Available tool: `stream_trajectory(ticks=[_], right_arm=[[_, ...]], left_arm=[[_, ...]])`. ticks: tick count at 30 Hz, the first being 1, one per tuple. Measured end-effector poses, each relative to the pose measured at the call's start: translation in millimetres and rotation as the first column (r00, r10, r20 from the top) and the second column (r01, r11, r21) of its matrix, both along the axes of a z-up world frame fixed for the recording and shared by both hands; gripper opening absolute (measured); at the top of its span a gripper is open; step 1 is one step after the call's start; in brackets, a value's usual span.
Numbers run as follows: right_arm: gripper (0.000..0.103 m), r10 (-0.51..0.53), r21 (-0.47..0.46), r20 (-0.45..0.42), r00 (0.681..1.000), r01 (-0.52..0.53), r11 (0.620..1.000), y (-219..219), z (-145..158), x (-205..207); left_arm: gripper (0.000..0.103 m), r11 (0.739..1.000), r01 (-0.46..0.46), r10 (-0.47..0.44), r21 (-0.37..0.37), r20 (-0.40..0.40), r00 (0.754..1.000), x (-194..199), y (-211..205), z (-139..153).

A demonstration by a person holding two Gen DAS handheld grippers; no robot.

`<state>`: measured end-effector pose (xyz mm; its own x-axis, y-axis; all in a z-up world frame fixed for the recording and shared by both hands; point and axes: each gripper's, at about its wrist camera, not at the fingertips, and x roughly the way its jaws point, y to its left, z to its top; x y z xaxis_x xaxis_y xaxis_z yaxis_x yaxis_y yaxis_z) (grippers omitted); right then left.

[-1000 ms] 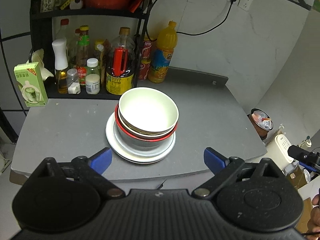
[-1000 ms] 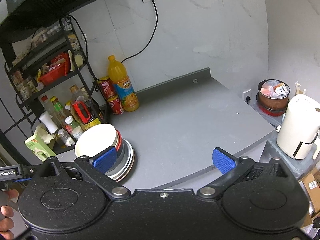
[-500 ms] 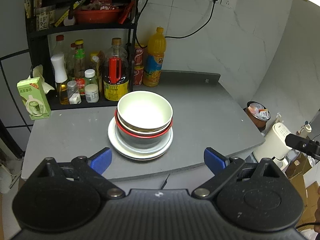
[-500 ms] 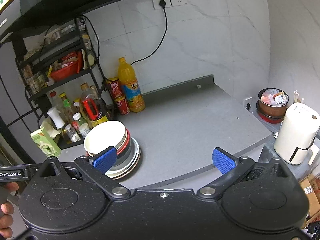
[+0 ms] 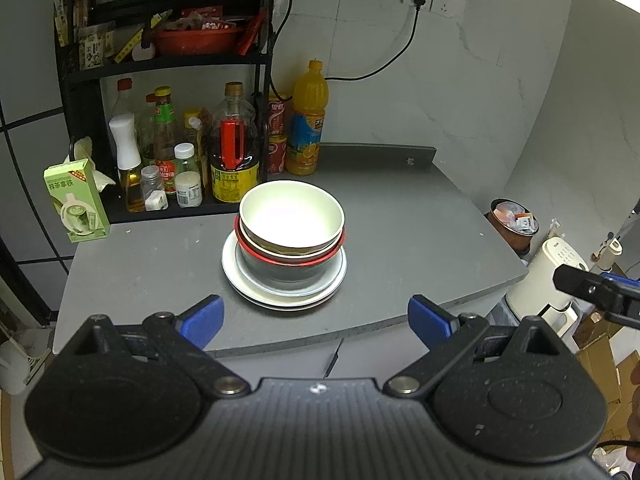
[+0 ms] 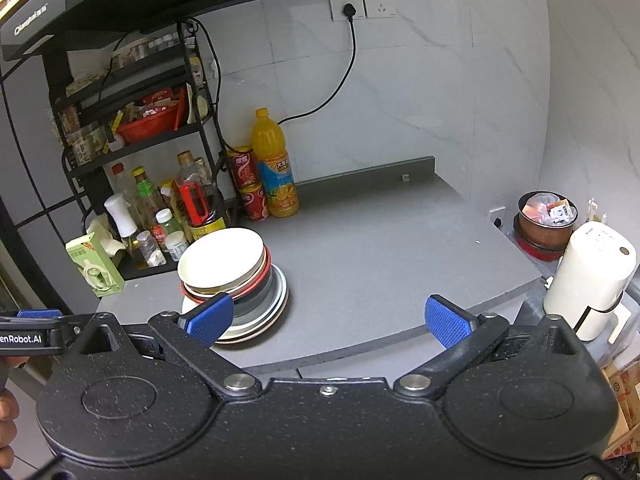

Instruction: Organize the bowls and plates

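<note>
One stack of dishes stands on the grey counter (image 5: 400,232): a cream bowl (image 5: 292,220) nested on a red-rimmed bowl (image 5: 288,258), on white plates (image 5: 240,276). From the right wrist view the same cream bowl (image 6: 222,260) and plates (image 6: 276,304) lie at the counter's left. My left gripper (image 5: 316,320) hangs open, back from the counter's front edge, empty. The right gripper (image 6: 328,320) is open and empty too, held off the front edge, to the right of the stack.
A black rack (image 5: 168,60) with several bottles stands behind the stack, with an orange juice bottle (image 5: 306,120), red cans (image 5: 277,148) and a green carton (image 5: 76,200). Right of the counter sit a white kettle (image 6: 592,276) and a full bin (image 6: 546,216).
Both grippers have drawn back and up from the counter, so the stack looks smaller and farther off. The dishes have not moved. Both grippers stay open.
</note>
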<state>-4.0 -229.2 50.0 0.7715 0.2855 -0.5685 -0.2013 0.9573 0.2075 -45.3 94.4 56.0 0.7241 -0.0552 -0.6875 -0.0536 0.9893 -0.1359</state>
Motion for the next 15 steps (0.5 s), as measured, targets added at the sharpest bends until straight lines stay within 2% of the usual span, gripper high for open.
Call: stream_trajectory(ticks=[15], right_arm=[[0.103,-0.011,-0.015,-0.001,1.0,0.011,1.0,5.9,-2.1,-9.1]], left_arm=[[0.098,1.0,0.013,-0.013,0.006,0.019,1.0,-10.4,4.5,-0.5]])
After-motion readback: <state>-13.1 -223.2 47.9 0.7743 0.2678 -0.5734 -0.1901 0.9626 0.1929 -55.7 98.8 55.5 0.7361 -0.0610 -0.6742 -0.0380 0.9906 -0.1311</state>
